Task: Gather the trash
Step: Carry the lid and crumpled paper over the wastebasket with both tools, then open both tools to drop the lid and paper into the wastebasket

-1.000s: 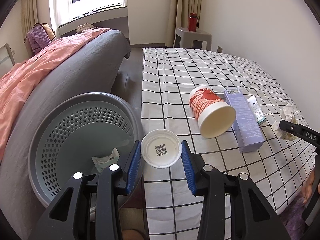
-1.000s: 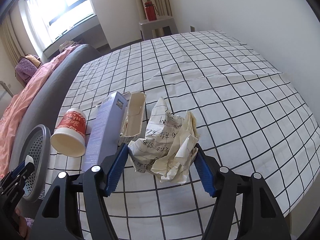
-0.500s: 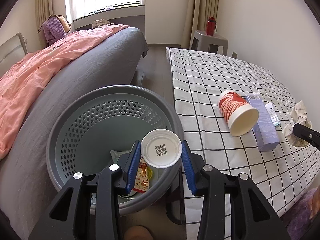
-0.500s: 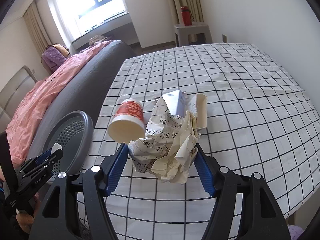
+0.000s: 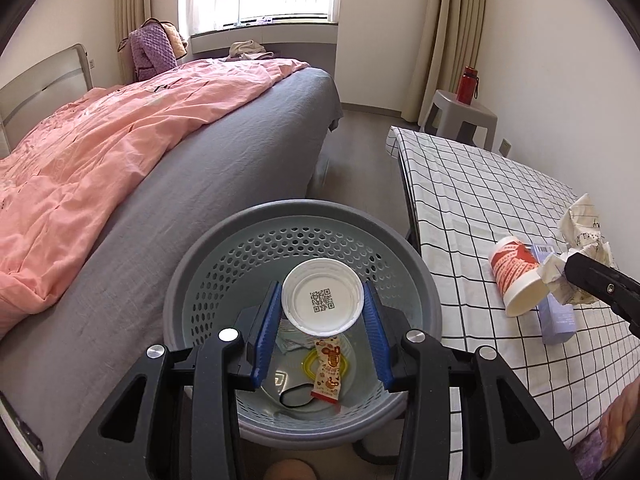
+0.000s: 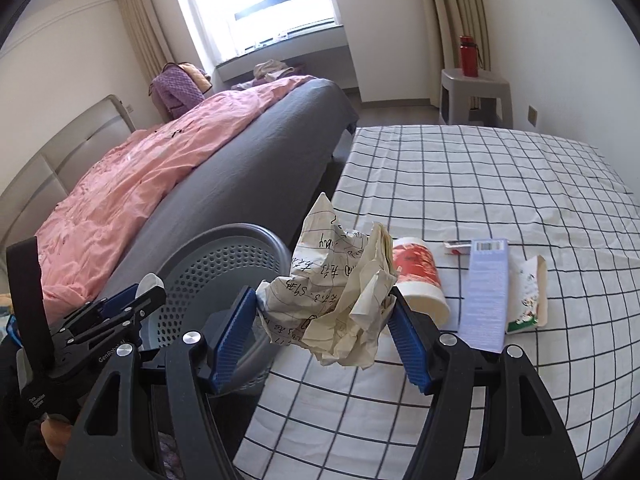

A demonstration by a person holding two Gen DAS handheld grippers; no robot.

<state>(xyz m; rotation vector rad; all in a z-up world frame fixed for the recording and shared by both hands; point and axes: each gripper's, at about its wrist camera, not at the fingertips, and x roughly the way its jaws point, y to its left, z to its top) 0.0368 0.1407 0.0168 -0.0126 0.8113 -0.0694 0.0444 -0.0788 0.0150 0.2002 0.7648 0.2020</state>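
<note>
Trouble is most likely at the release, because you are carrying two pieces of trash toward one basket (image 5: 304,216). Your left gripper (image 5: 320,330) is clenched on the white lid (image 5: 322,302), pads pressing its rim from both sides, and the lid hangs above the basket's open mouth, over the wrappers and yellow ring lying at the bottom. If you open there it should fall inside; if you drift toward the basket's near rim first, a flat lid could catch the edge and skip onto the floor. Your right gripper (image 6: 326,330) is clamped on the crumpled paper (image 6: 336,284), which is off the checked table (image 6: 500,184) but beside the basket, not over it. The wad bulges well past the pads, so a loose fold could snag a pad and cling when you let go, or the light paper could drop short between the basket and the table edge. Bringing both grippers over the basket at once also risks knocking them together. On the table beyond the basket, the red paper cup (image 6: 420,280) on its side, the lavender box (image 6: 486,292) and the small white carton (image 6: 528,292) are not yet collected.
</note>
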